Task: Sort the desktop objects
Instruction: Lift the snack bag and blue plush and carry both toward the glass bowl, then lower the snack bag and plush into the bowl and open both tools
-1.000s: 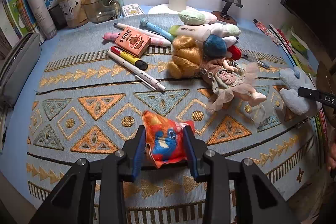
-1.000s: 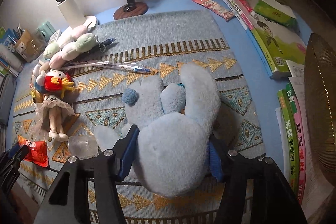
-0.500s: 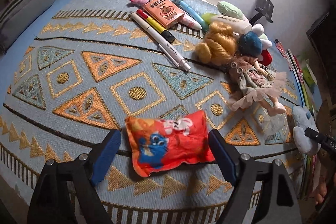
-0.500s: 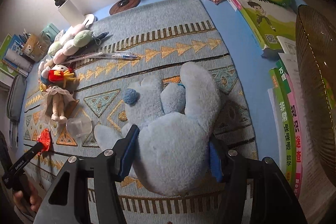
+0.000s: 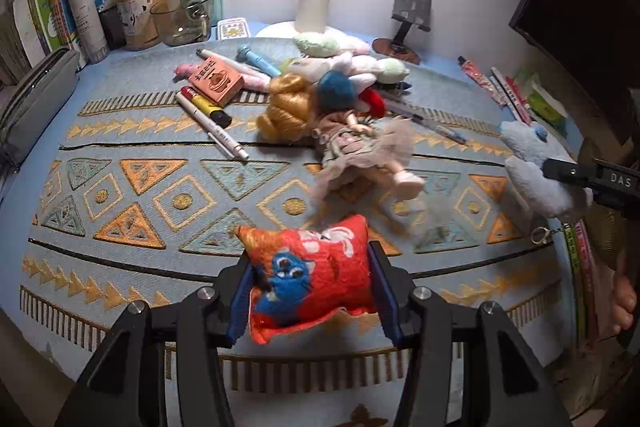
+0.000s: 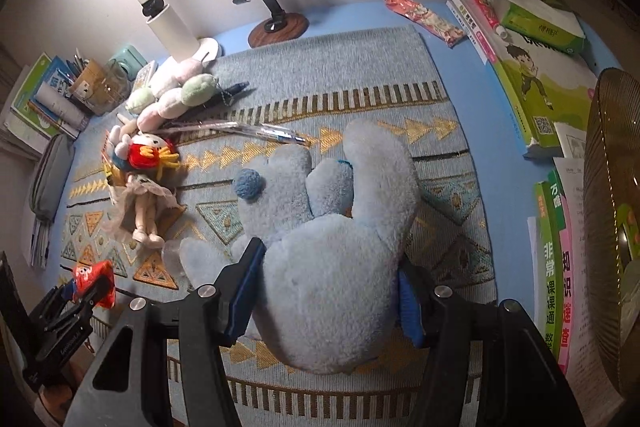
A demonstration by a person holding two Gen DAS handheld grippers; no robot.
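The left gripper (image 5: 310, 291), spread wide half a second ago, is closing, and its pads now press both ends of the red pouch (image 5: 308, 279) near the mat's (image 5: 160, 187) front edge. The right gripper (image 6: 326, 297) stays clamped on the blue plush toy (image 6: 332, 247) toward the mat's right edge, unchanged.

Doll (image 5: 360, 147) skirt motion-blurred; books (image 6: 556, 259) cut by right edge; plush (image 6: 328, 267) underside hidden.
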